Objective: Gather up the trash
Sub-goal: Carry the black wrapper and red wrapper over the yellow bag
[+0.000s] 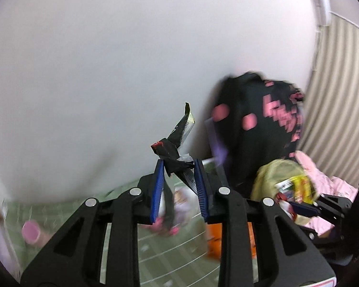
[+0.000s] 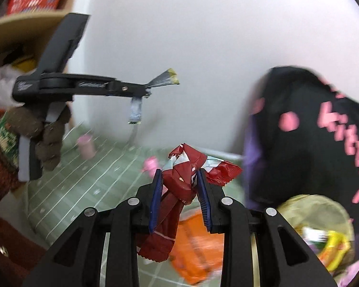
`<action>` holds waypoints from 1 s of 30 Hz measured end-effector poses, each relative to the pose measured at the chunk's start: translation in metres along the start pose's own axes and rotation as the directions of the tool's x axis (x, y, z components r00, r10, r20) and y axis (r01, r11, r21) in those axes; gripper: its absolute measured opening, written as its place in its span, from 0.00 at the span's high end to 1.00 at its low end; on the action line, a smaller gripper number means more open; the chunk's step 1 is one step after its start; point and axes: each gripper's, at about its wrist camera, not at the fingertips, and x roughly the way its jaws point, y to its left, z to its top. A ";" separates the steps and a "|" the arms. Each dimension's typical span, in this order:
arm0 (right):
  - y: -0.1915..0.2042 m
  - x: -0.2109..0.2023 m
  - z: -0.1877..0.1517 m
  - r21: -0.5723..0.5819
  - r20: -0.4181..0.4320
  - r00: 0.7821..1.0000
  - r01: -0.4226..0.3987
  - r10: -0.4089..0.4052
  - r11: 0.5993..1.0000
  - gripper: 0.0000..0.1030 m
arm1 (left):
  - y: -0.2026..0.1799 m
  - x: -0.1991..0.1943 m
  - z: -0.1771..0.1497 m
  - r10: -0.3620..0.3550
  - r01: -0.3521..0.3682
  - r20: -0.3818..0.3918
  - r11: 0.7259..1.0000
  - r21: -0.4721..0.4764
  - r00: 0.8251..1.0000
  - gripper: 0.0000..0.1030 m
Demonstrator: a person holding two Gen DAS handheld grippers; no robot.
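Right up close, the right gripper [image 2: 179, 179] is clenched on a crumpled red wrapper [image 2: 184, 177], its 2 blue pads pinching the wad through the middle while a long tail hangs down between the fingers. The left gripper [image 1: 178, 167] is clamped the same way on a folded black wrapper [image 1: 173, 154], 1 silvery end poking up past the tips and another strip dangling below. Both pieces are off the floor and both grips look sound, so the job now, I'd say, is the carry: hold the squeeze steady, no loosening until each wrapper is over the opening. Just beyond, low on the right, sits the yellow-green trash bag [image 2: 320, 224] with bright packets already inside, and that is the likely drop spot. Bring the grippers in 1 at a time so they don't knock together, and let the hanging tails go in first. Below, on the green mat [image 2: 83, 181], an orange packet [image 2: 198, 244] lies flat, and a pink cup [image 2: 86, 146] stands farther off to the left. Far right, a black garment with pink print [image 2: 311, 124] leans against the white wall [image 2: 203, 47]; keep clear of it.
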 end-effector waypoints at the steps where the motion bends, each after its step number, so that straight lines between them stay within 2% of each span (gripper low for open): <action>1: -0.008 -0.008 0.003 0.013 0.014 0.999 0.032 -0.032 0.999 0.73 | -0.010 0.002 0.006 -0.021 0.021 0.011 1.000 0.014 1.000 0.76; 5: -0.045 -0.038 0.006 0.072 0.047 0.985 0.162 -0.166 0.984 0.73 | -0.057 0.013 0.022 -0.140 0.139 0.022 0.988 0.064 0.990 0.76; 8: -0.074 -0.063 -0.003 0.134 0.052 0.966 0.244 -0.252 0.961 0.73 | -0.089 0.025 0.026 -0.200 0.199 0.003 0.974 0.110 0.980 0.76; 13: -0.116 -0.100 -0.023 0.241 0.034 0.932 0.342 -0.360 0.908 0.73 | -0.136 0.049 0.019 -0.256 0.261 -0.051 0.950 0.169 0.965 0.76; 16: -0.133 -0.116 -0.035 0.292 0.018 0.919 0.372 -0.394 0.881 0.73 | -0.158 0.058 0.012 -0.283 0.296 -0.094 0.934 0.197 0.954 0.75; 20: -0.146 -0.126 -0.050 0.331 -0.013 0.907 0.402 -0.422 0.854 0.73 | -0.186 0.076 0.001 -0.278 0.311 -0.166 0.924 0.222 0.946 0.75; 24: -0.156 -0.124 -0.062 0.352 -0.044 0.904 0.412 -0.425 0.841 0.73 | -0.202 0.098 -0.015 -0.265 0.319 -0.244 0.923 0.215 0.933 0.75; 30: -0.168 -0.118 -0.078 0.365 -0.078 0.909 0.408 -0.409 0.837 0.73 | -0.216 0.113 -0.029 -0.250 0.319 -0.288 0.920 0.226 0.924 0.75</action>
